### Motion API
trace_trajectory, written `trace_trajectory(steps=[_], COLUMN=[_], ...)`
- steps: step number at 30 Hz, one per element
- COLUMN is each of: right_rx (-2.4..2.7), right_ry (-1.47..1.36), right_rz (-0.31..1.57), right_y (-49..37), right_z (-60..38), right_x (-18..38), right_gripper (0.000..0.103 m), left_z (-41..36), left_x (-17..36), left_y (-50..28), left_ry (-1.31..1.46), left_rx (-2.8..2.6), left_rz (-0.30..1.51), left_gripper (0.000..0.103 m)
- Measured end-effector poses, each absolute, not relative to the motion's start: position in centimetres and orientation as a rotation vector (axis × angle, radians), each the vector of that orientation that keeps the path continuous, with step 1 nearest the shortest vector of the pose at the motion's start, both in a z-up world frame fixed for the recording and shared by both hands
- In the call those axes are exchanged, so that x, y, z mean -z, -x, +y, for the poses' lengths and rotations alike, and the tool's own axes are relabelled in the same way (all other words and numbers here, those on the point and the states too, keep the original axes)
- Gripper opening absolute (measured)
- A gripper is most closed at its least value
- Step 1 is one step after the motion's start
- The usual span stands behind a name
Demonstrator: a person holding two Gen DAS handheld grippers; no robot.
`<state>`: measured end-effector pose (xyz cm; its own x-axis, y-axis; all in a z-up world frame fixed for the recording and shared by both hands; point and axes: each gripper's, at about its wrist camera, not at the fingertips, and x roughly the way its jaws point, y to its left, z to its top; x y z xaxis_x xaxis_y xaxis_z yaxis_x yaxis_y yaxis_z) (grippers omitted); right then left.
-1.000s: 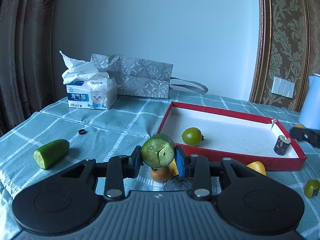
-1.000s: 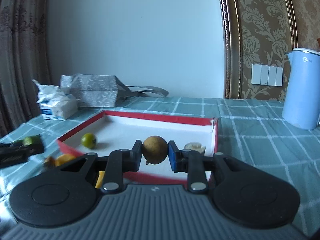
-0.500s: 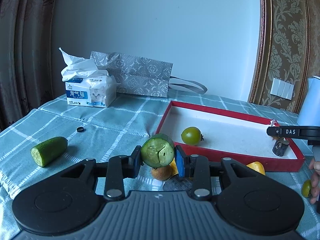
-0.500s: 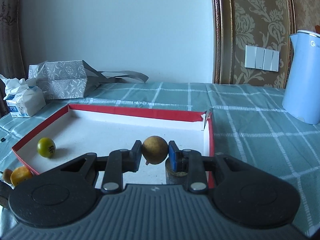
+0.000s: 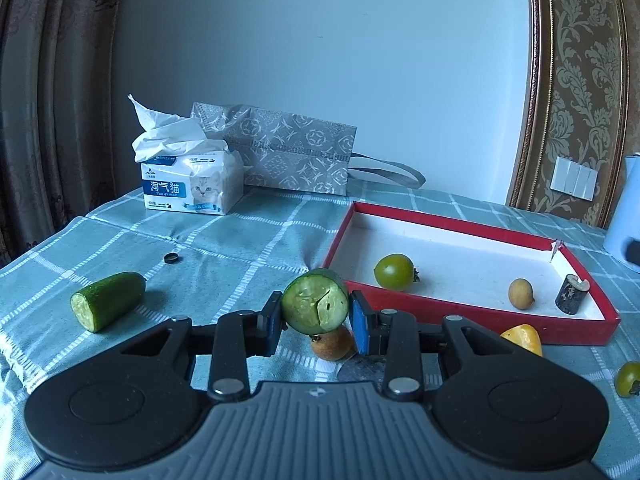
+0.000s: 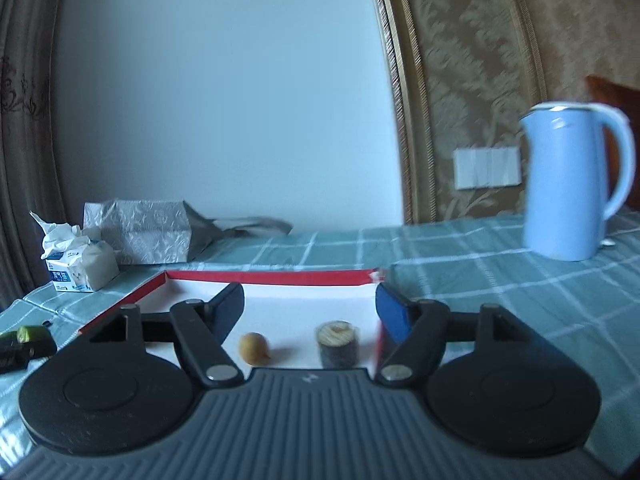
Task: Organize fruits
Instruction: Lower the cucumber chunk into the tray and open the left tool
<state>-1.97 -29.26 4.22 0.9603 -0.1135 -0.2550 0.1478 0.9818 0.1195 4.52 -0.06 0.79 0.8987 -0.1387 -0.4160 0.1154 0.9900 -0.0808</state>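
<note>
A: What did the left claw [image 5: 315, 317] have?
B: It pinched a cucumber piece [image 5: 315, 301], cut face to the camera, above the worktop [image 5: 240, 240] and just outside the tray [image 5: 440, 312].
A: And the right claw [image 6: 310, 306]?
B: Its jaws were opening, with nothing between them. A small brown fruit [image 6: 254, 348] lay on the tray floor below, near a dark stub [image 6: 337, 343].
A: What else was in the tray?
B: A green tomato [image 5: 395, 271], well left of the brown fruit and stub in the right corner.
A: And outside?
B: A second cucumber piece [image 5: 107, 300] lay to the left. Another brown fruit [image 5: 332, 345] and a yellow piece [image 5: 522, 338] sat just before the tray's near wall, and a second green tomato [image 5: 628, 378] far right.
</note>
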Motion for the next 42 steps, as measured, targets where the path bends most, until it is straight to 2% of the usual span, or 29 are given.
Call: trace_trajectory(steps=[12, 19, 31, 38, 42], right_rx=[0.188, 0.202, 0.196, 0.183, 0.183], right_ry=[-0.183, -0.257, -0.368, -0.386, -0.402], right_rz=[0.214, 0.185, 0.207, 0.212, 0.208], right_y=[4.9, 5.5, 5.3, 5.3, 5.3], right_z=[-31.1, -32.3, -33.9, -34.1, -34.4], right_x=[-3.4, -3.7, -3.4, -3.5, -3.6], right_gripper=[0.071, 0.071, 0.071, 0.071, 0.071], left_z=[-0.7, -4.0, -10.8, -12.3, -11.7], left_x=[-2.1, -3.9, -5.1, -4.8, -4.6], left_y=[-2.9, -3.0, -8.5, -10.7, -11.2], left_ry=[-0.004, -0.072, -0.11, -0.121, -0.109], left_rx=[0.12, 0.17, 0.202, 0.207, 0.206], left_rz=[0.405, 0.385, 0.426, 0.436, 0.447], left_gripper=[0.034, 0.034, 0.032, 0.031, 0.026])
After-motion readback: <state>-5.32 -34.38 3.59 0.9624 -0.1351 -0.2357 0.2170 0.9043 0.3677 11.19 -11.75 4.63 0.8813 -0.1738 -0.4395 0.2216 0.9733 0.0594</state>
